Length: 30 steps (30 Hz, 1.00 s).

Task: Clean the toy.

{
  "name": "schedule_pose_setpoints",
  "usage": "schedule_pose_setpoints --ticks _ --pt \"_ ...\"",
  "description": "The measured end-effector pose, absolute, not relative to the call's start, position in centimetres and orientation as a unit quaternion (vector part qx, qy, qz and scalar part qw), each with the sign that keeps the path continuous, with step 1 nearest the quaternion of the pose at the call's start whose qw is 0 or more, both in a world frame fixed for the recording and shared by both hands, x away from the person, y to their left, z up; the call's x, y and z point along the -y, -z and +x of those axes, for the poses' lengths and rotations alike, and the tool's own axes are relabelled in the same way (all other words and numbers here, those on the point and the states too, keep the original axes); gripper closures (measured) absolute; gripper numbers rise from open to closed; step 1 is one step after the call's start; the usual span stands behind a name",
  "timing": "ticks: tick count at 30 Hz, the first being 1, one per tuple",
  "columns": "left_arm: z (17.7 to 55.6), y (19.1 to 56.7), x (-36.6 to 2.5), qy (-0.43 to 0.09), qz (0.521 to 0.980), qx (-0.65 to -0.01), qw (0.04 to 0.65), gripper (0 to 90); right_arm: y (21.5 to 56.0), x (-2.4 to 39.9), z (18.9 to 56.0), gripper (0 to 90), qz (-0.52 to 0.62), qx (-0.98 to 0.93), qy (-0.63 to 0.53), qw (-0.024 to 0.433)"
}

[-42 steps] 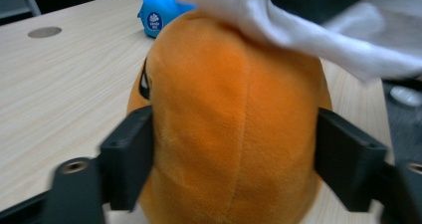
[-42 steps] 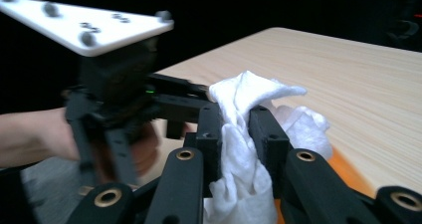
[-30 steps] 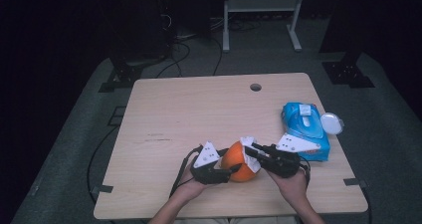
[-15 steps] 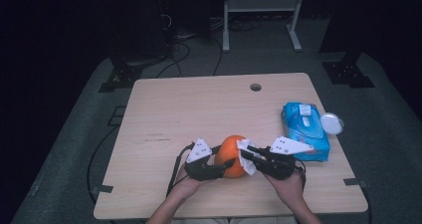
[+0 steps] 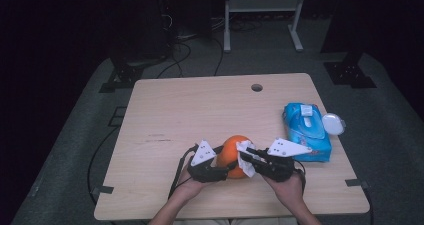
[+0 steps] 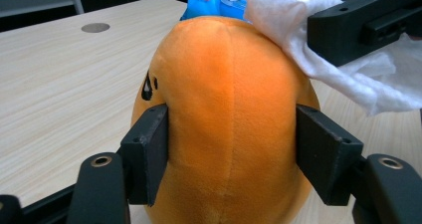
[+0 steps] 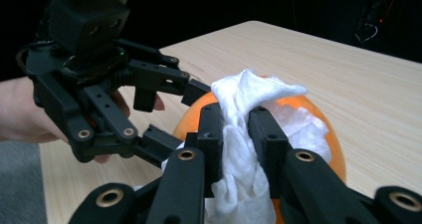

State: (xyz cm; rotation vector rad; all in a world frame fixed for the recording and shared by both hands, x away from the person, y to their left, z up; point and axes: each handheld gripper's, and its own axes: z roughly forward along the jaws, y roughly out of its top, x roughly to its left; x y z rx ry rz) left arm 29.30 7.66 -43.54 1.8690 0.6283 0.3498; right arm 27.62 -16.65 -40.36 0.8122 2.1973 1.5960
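Grip comes first: the left gripper (image 5: 220, 169) straddles the orange plush toy (image 5: 235, 156), and its jaws have just been opening, though in the left gripper view both pads (image 6: 149, 157) are against the fabric, bracing the toy upright near the front edge of the surface (image 5: 200, 110), presumably so it cannot roll. From its 3 o'clock side the right gripper (image 7: 234, 134) comes in, jaws clamped together on a white wipe (image 7: 249, 129) draped over the toy's top, seemingly to rub it clean. Toward 2 o'clock lies the blue wipes pack (image 5: 306, 131), its lid open, handy for another sheet. How hard the left pads press, and the toy's base and most of its face markings, cannot be made out.
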Motion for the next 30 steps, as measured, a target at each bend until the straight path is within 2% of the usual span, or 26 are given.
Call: schedule_pose_setpoints --ticks 9,13,15,21,23,30 --pt "28.3 43.5 -6.5 -0.157 0.803 -0.221 0.53 35.3 40.9 19.4 29.2 76.5 0.342 -0.738 -0.562 0.153" --pt "29.0 43.4 -7.2 -0.154 0.789 -0.236 0.546 18.6 41.1 19.8 29.5 76.6 0.344 -0.74 -0.559 0.149" --pt "29.3 43.7 -7.2 -0.149 0.787 -0.243 0.547 15.6 40.9 19.5 29.3 76.6 0.339 -0.741 -0.562 0.144" --pt "28.4 44.1 -6.0 -0.158 0.804 -0.212 0.532 28.4 40.1 16.5 27.5 76.4 0.282 -0.763 -0.567 0.132" --pt "28.0 44.3 -5.7 -0.164 0.809 -0.202 0.527 30.5 40.0 15.6 27.1 76.5 0.265 -0.776 -0.554 0.144" --pt "27.9 44.3 -5.7 -0.165 0.811 -0.192 0.527 32.4 39.8 17.5 28.0 76.5 0.297 -0.758 -0.555 0.171"
